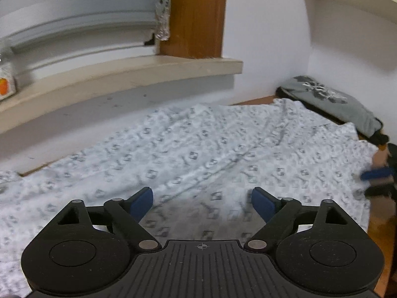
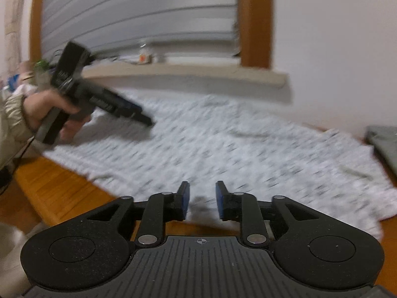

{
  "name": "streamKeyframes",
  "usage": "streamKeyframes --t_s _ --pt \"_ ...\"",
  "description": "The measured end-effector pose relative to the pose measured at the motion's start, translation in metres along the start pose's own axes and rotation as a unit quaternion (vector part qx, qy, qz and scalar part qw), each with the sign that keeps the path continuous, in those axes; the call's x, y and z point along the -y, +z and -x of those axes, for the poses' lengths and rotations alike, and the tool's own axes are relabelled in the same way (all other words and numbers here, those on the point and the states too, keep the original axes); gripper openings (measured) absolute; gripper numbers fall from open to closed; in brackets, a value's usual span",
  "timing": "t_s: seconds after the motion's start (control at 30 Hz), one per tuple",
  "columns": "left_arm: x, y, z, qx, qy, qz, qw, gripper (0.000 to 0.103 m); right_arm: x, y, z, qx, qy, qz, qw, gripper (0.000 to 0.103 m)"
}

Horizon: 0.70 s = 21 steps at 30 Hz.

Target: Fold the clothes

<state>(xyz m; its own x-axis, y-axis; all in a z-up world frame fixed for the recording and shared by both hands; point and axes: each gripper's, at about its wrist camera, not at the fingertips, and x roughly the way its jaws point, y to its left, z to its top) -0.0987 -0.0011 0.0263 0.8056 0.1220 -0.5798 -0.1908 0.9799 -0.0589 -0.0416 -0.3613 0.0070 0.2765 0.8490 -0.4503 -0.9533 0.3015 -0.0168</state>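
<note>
Left hand (image 2: 49, 109): only the right wrist view shows us the person's hand and beige sleeve (image 2: 12, 121) gripping the tool's handle at far left.
Left gripper (image 1: 202, 204): we see its blue-padded jaws spread wide above the cloth, nothing between them.
Patterned garment (image 1: 198, 154): it lies spread flat on the wooden floor (image 2: 57, 186) below the window sill (image 1: 119, 74).
Right gripper (image 2: 202, 200): jaws narrowly parted over the garment's near edge; through the blur we think they hold nothing.
Grey folded garment (image 1: 330, 99): sharper in the left wrist view, against the wall at right.
</note>
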Motion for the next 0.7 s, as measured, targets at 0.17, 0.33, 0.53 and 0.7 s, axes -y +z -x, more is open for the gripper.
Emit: streamKeyframes --t_s 0.17,0.33,0.53,0.7 --pt "0.005 -0.008 -0.008 -0.022 -0.022 -0.018 0.9993 0.098 0.042 0.007 -0.008 -0.014 -0.084 -0.038 0.996 0.029" --pt "0.012 -0.016 -0.009 -0.031 -0.022 -0.021 0.9990 0.098 0.080 -0.007 -0.016 -0.036 -0.096 -0.086 0.991 0.027" --pt "0.026 -0.027 0.006 -0.037 -0.029 -0.023 0.9986 0.098 0.072 -0.023 0.006 -0.038 -0.083 -0.075 0.993 0.027" --pt "0.042 -0.040 0.026 -0.042 -0.030 -0.036 0.9980 0.099 0.065 -0.039 0.034 -0.024 -0.066 -0.078 0.995 0.027"
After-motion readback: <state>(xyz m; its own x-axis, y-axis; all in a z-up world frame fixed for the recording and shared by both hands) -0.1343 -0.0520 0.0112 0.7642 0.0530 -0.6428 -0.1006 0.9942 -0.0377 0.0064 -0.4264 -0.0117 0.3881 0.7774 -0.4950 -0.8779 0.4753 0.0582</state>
